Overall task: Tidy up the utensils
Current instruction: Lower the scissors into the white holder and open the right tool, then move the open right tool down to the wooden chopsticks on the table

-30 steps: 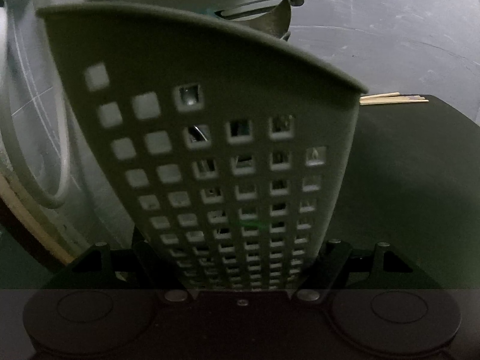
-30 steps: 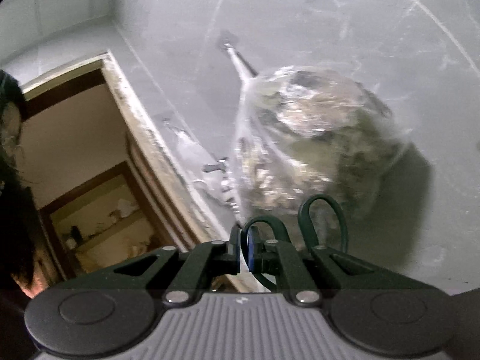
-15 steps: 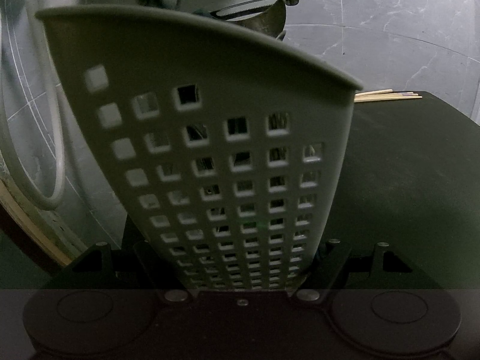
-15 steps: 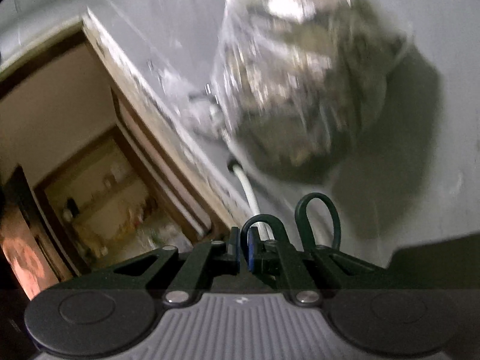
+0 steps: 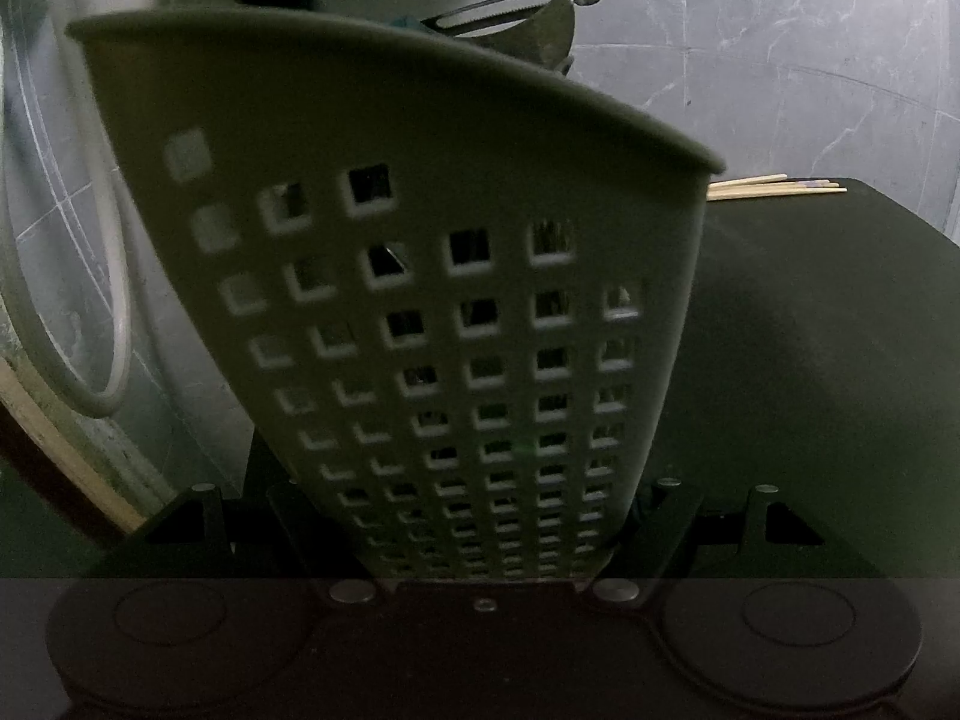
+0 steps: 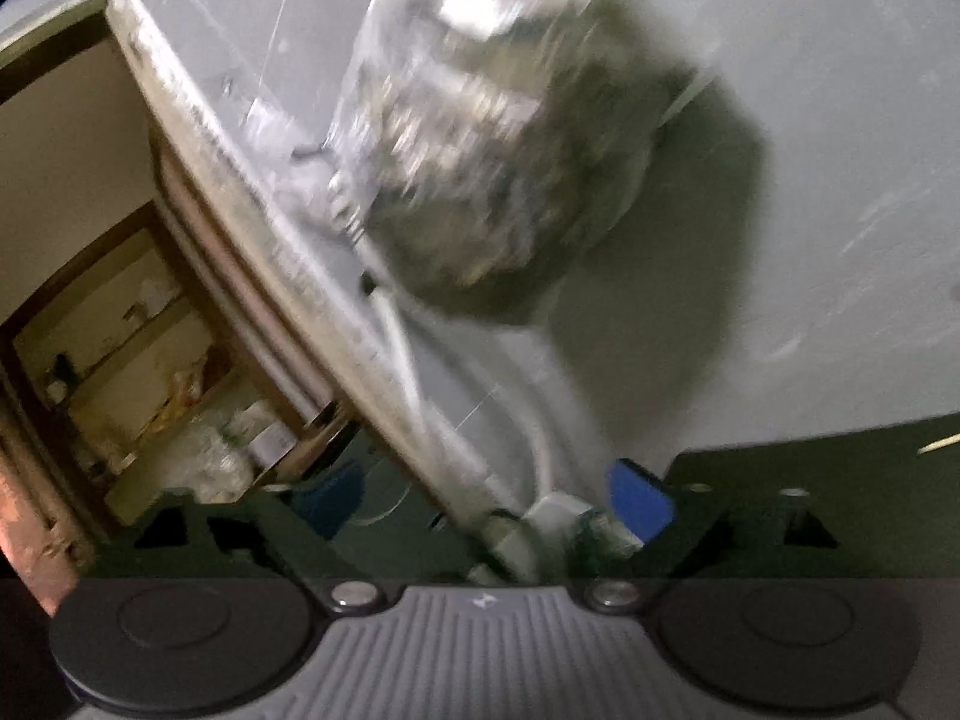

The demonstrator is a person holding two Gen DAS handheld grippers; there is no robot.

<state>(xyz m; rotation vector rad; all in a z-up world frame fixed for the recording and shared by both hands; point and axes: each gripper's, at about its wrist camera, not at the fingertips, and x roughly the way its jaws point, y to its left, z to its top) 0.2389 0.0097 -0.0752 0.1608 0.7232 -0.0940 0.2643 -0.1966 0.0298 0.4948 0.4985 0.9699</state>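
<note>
A grey marbled wall [image 5: 780,60] backs a dark bench [image 5: 810,360]; on it stands one perforated utensil basket [image 5: 456,300], clamped low by the left tongs [image 5: 480,540], with one metal tool [image 5: 540,18] jutting above its rim. Beside it lie about three wooden chopsticks [image 5: 774,187]; the right tongs [image 6: 486,498] are opening, nothing between them, before one hanging plastic bag [image 6: 510,138].

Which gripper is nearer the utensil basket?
Left. The left gripper is clamped on the utensil basket. The right gripper, jaws opening and empty, has no basket in its view.
</note>
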